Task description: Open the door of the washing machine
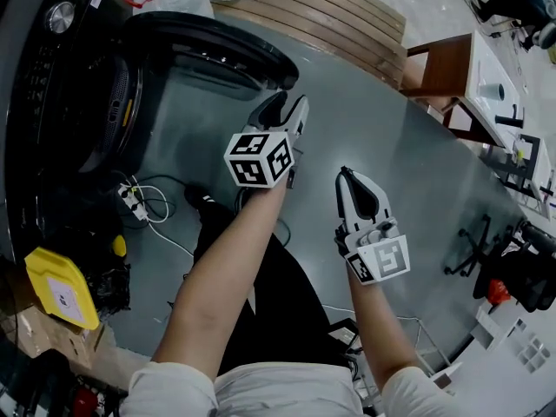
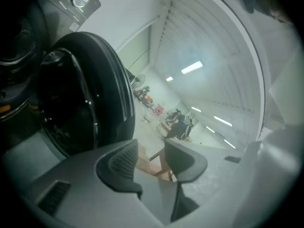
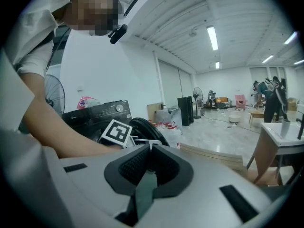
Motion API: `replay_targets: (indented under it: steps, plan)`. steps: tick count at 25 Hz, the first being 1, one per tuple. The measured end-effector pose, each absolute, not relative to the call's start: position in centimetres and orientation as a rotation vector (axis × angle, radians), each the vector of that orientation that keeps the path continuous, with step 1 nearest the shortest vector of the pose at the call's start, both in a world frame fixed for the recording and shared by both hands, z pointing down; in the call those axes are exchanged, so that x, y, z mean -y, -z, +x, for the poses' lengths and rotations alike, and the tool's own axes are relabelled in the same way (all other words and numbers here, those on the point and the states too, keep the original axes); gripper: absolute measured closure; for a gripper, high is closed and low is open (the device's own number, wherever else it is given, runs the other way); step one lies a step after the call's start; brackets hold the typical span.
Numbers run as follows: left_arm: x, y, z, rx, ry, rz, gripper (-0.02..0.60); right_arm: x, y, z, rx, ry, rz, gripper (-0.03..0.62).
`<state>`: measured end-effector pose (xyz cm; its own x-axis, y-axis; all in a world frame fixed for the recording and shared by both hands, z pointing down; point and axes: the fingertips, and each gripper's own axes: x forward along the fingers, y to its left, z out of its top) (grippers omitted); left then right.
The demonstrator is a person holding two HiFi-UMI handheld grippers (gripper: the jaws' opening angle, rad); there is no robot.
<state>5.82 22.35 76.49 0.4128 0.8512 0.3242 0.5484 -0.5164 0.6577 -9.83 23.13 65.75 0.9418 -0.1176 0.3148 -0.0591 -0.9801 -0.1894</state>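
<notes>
The black washing machine (image 1: 35, 102) stands at the left of the head view. Its round door (image 1: 217, 46) is swung wide out, so the dark drum opening (image 1: 113, 102) shows. My left gripper (image 1: 292, 102) hovers just right of the door's edge, open, with nothing between its jaws. In the left gripper view the door (image 2: 90, 99) fills the left side, and the left gripper (image 2: 151, 152) is apart from it. My right gripper (image 1: 345, 176) hangs over the floor further right, shut on nothing. The right gripper view looks past the right gripper (image 3: 149, 148) to the washing machine (image 3: 95, 115).
A yellow container (image 1: 56, 287) and a power strip with cables (image 1: 135, 200) lie on the floor in front of the machine. Wooden slats (image 1: 330, 11) lie beyond the door. A brown chair (image 1: 443, 68) and a white desk (image 1: 504, 76) stand at the right.
</notes>
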Motion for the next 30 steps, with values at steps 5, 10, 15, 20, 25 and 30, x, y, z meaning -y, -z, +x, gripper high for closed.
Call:
replay_targets:
  steps: [5, 10, 15, 20, 25, 30]
  plan:
    - [-18.0, -74.3, 3.6, -1.216, -0.765, 2.097, 0.41, -22.1, -63.9, -7.1, -0.233, 0.469, -2.957, 0.556]
    - [-9.3, -70.5, 3.0, -1.232, -0.691, 2.181, 0.426, -19.8, -60.7, -4.1, -0.345, 0.38, -2.964, 0.556]
    - [-0.8, -61.0, 3.6, -1.248, -0.573, 2.369, 0.436, -17.1, -54.0, -1.8, -0.448, 0.244, -2.936, 0.556]
    - [5.8, -48.9, 3.2, -1.258, -0.373, 2.634, 0.443, -14.7, -45.2, -1.7, -0.568, 0.083, -2.936, 0.556]
    - [10.4, -39.1, 0.3, -1.174, -0.222, 2.812, 0.465, -14.4, -37.6, -3.4, -0.665, -0.067, -2.954, 0.556]
    - [14.2, -33.7, -3.5, -1.086, -0.129, 2.906, 0.548, -14.4, -32.8, -5.2, -0.702, -0.193, -2.935, 0.556]
